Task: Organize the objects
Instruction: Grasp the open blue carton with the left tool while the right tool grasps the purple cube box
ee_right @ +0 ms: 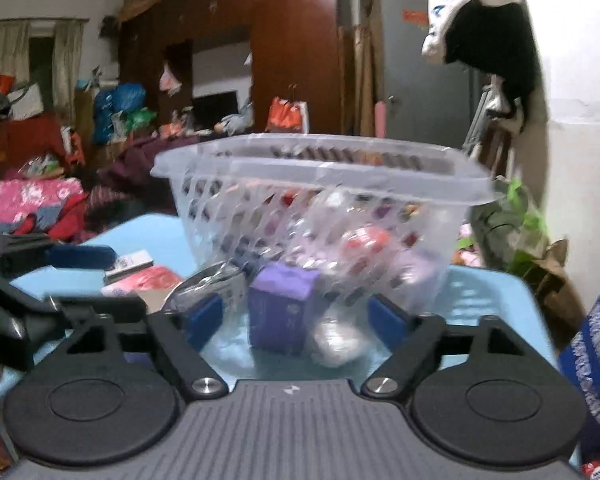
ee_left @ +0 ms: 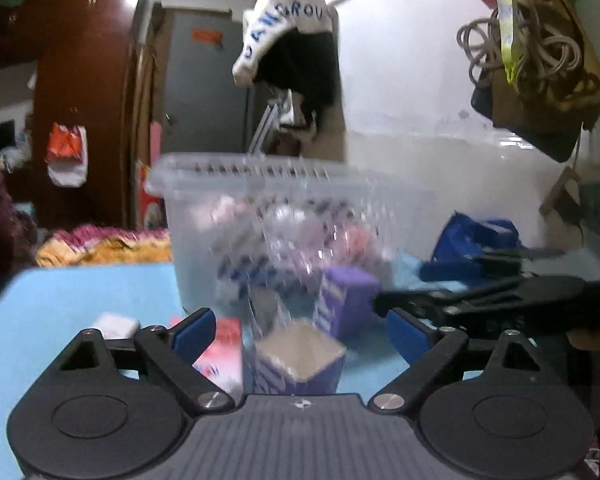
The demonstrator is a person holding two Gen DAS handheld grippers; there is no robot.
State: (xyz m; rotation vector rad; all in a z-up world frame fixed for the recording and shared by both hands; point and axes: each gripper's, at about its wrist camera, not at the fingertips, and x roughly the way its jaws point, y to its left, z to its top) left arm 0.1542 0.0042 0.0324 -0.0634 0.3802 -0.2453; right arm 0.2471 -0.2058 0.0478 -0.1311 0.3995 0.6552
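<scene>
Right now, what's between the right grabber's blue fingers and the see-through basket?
A purple box, in the right wrist view. It stands on the blue table ahead of the open right gripper, right against the clear basket.

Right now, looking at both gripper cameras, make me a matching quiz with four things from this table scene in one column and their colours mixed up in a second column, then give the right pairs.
Things:
1. basket
2. box standing in front of the basket
3. table
4. cap hanging on the wall

Colours:
A. light blue
B. white with blue letters
C. clear, see-through
D. purple

Right pairs: 1-C, 2-D, 3-A, 4-B.
</scene>
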